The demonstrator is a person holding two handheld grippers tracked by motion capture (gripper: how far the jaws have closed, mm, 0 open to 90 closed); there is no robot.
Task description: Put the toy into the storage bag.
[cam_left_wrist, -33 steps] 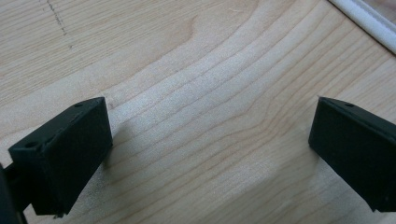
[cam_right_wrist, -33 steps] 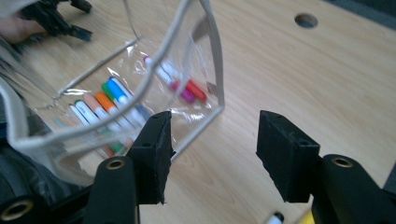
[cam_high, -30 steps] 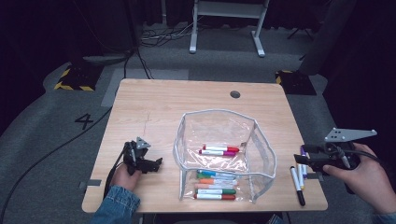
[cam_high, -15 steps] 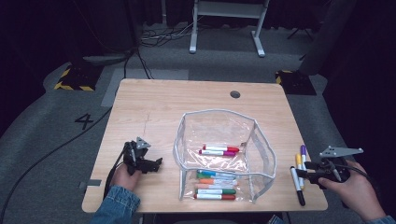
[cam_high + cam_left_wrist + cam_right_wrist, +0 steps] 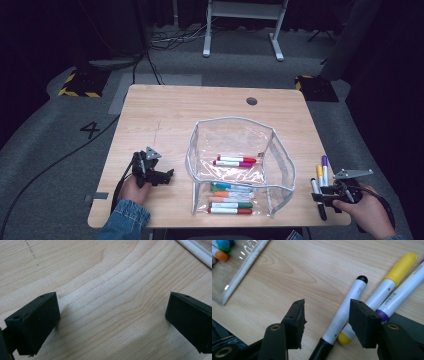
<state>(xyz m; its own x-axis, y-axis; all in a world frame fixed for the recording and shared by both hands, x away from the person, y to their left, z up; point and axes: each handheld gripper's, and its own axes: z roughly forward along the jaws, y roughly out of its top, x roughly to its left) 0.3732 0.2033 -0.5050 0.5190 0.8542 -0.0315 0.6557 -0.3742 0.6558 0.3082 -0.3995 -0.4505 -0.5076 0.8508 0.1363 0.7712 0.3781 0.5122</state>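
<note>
Three loose markers lie at the table's right front: a black-capped one (image 5: 317, 192) (image 5: 348, 302), a yellow-capped one (image 5: 320, 175) (image 5: 398, 271) and a purple one (image 5: 325, 166) (image 5: 407, 285). My right gripper (image 5: 319, 196) (image 5: 327, 306) hangs low over them, jaws open to either side of the black-capped marker, pads clear of it. A clear pouch (image 5: 190, 150) in the middle holds two markers (image 5: 235, 161) at the back and several (image 5: 231, 197) at the front. My left gripper (image 5: 167, 175) (image 5: 112, 305) rests open on bare wood to the pouch's left.
The wooden table (image 5: 165, 120) has a cable hole (image 5: 252, 101) at the back right. The pouch's white rim (image 5: 195, 252) (image 5: 242, 275) lies close to both grippers. A cable trails from the left gripper off the table's front left edge.
My right gripper has dropped from above the table's right edge down onto the loose markers. The left gripper has stayed where it was.
</note>
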